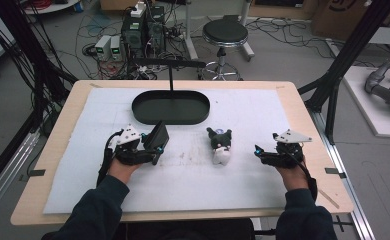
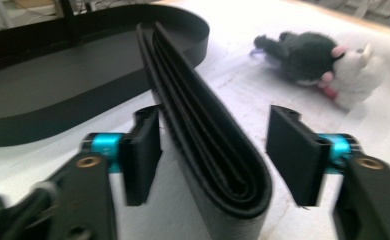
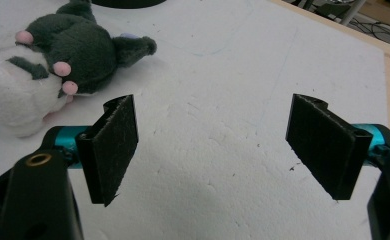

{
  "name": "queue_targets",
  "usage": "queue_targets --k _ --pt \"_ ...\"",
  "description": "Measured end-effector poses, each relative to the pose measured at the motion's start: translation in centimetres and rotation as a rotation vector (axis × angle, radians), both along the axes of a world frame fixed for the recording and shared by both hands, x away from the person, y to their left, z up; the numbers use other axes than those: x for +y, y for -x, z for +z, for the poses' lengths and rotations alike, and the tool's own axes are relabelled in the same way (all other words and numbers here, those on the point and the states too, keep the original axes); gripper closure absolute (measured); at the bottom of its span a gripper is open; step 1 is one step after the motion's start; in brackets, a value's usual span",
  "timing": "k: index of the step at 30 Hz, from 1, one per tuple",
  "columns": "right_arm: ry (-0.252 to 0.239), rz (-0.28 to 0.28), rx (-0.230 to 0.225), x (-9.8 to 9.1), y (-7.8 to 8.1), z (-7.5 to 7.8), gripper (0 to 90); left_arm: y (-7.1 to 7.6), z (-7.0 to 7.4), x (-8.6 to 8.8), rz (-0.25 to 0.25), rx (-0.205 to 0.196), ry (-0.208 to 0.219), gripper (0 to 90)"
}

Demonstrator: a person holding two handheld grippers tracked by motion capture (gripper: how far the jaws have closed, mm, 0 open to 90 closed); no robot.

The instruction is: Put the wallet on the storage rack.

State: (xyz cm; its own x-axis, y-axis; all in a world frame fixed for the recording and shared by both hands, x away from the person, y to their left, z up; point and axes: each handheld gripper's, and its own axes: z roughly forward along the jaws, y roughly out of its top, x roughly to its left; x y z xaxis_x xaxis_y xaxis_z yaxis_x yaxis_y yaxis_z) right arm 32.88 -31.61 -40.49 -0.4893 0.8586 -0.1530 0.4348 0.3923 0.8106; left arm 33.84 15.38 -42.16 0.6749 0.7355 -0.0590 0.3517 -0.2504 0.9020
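The left gripper (image 2: 210, 150) has a folded black wallet (image 2: 208, 145) standing on edge between its jaws; the left pad lies against or just beside the wallet's face, while the right pad stands clear of it with a visible gap, so the jaws are spread and no pinch is applied. The wallet's long axis runs straight ahead along the jaws, its rounded fold at the near end and its far end pointing toward the black oval tray (image 2: 48, 95). In the high view the left gripper (image 1: 150, 145) sits on the white foam mat (image 1: 263, 185) just short of the tray (image 1: 170, 107), with the wallet (image 1: 157, 137) tilted up at its tip; the tray lies directly ahead of this hand and is the nearer hand's concern. The left forearm enters from the bottom edge, the hand low over the mat and the gripper held roughly level. The right gripper (image 3: 213, 145) has its jaws wide apart over bare mat, with nothing between them. It rests well right of the wallet (image 1: 265, 152), beside a grey-and-white plush toy (image 1: 220, 145) lying between the two hands. Judgement: any placement into the tray requires the jaws to press onto the wallet first.
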Motion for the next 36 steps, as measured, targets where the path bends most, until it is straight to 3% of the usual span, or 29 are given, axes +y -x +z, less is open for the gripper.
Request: queue_targets --k 2,5,7,9,12,13,15,21,26,27,30,36 --pt "0.003 0.0 0.0 0.0 0.0 0.0 21.3 0.0 0.0 -0.1 0.011 0.006 -0.007 59.7" --pt "0.004 0.001 0.001 -0.1 0.0 0.0 21.3 0.0 0.1 0.1 0.039 0.006 -0.019 68.4" --pt "0.004 0.003 0.002 0.0 0.0 -0.1 21.2 -0.1 0.2 0.3 0.036 0.011 -0.002 74.3" --pt "0.003 0.005 0.002 0.0 0.0 -0.1 21.3 -0.1 0.4 0.4 0.047 -0.008 -0.007 75.5" --pt "0.0 0.004 0.0 -0.1 0.0 0.0 21.3 -0.5 1.5 1.1 0.041 -0.031 0.049 75.7" --pt "-0.007 0.001 -0.001 -0.2 0.0 0.0 21.3 -1.0 2.4 1.6 0.037 -0.063 0.06 75.7" --pt "-0.015 -0.003 -0.005 -0.4 0.0 0.1 21.3 -1.3 3.0 1.8 0.043 -0.07 0.066 75.8" --pt "-0.02 0.009 -0.005 -0.1 -0.3 0.2 21.3 -4.3 6.8 2.8 0.047 -0.132 0.081 75.7" --pt "-0.018 0.016 -0.006 0.1 -0.4 0.1 21.3 -7.6 8.6 3.7 0.115 -0.12 0.074 75.5" --pt "-0.022 0.015 -0.005 0.1 -0.4 0.1 21.3 -8.8 8.7 4.1 0.143 -0.115 0.073 75.5" --pt "-0.024 0.015 -0.004 0.0 -0.5 0.1 21.3 -10.0 8.5 4.3 0.166 -0.11 0.058 75.5" --pt "-0.043 0.018 -0.008 -0.2 -0.4 0.2 21.3 -12.7 6.1 4.3 0.208 -0.083 0.025 75.5"
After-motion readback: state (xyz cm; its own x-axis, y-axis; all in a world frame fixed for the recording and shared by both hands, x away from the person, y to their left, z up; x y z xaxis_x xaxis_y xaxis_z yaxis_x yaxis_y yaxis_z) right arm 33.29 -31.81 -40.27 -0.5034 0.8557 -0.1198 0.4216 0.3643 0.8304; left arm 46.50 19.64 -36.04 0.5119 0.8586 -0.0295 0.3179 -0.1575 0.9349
